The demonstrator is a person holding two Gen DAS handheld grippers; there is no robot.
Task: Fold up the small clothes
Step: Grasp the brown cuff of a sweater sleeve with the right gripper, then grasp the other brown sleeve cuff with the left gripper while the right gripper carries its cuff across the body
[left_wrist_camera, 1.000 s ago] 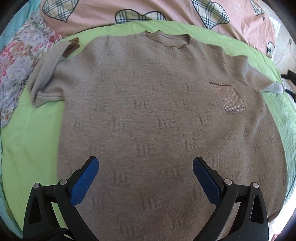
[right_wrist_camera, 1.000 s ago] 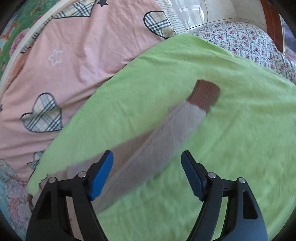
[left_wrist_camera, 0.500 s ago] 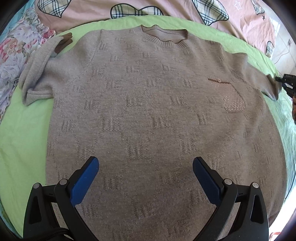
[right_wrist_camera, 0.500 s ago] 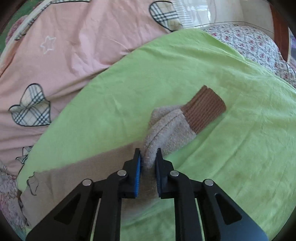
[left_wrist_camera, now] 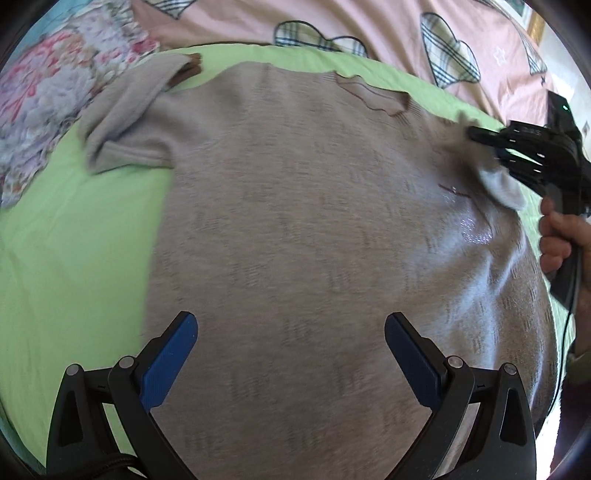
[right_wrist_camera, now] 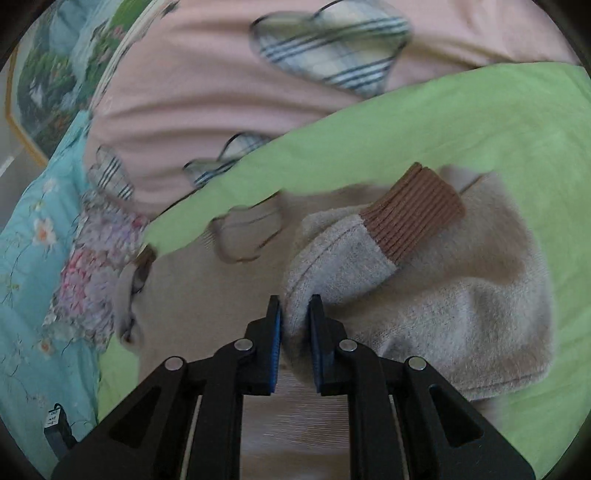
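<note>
A beige knit sweater (left_wrist_camera: 314, 229) lies front up on a green sheet (left_wrist_camera: 81, 236), collar at the far side. Its left sleeve (left_wrist_camera: 129, 110) is folded in over the shoulder, brown cuff (left_wrist_camera: 190, 68) on top. My left gripper (left_wrist_camera: 290, 343) hovers open above the lower body of the sweater with nothing between its fingers. My right gripper (right_wrist_camera: 295, 317) is shut on the right sleeve (right_wrist_camera: 332, 258) just behind its brown ribbed cuff (right_wrist_camera: 413, 218) and holds it lifted over the sweater's chest. In the left wrist view the right gripper (left_wrist_camera: 476, 138) reaches in from the right edge with the sleeve hanging from it.
A pink quilt with plaid hearts (left_wrist_camera: 332, 33) lies beyond the green sheet. Floral bedding (left_wrist_camera: 40, 96) sits at the far left, and a turquoise flowered cover (right_wrist_camera: 33, 266) borders the sheet. A hand (left_wrist_camera: 557, 240) grips the right gripper's handle at the right edge.
My right gripper closed on the right sleeve near its cuff and carried it inward across the sweater. The left gripper shifted sideways over the sweater and stayed open.
</note>
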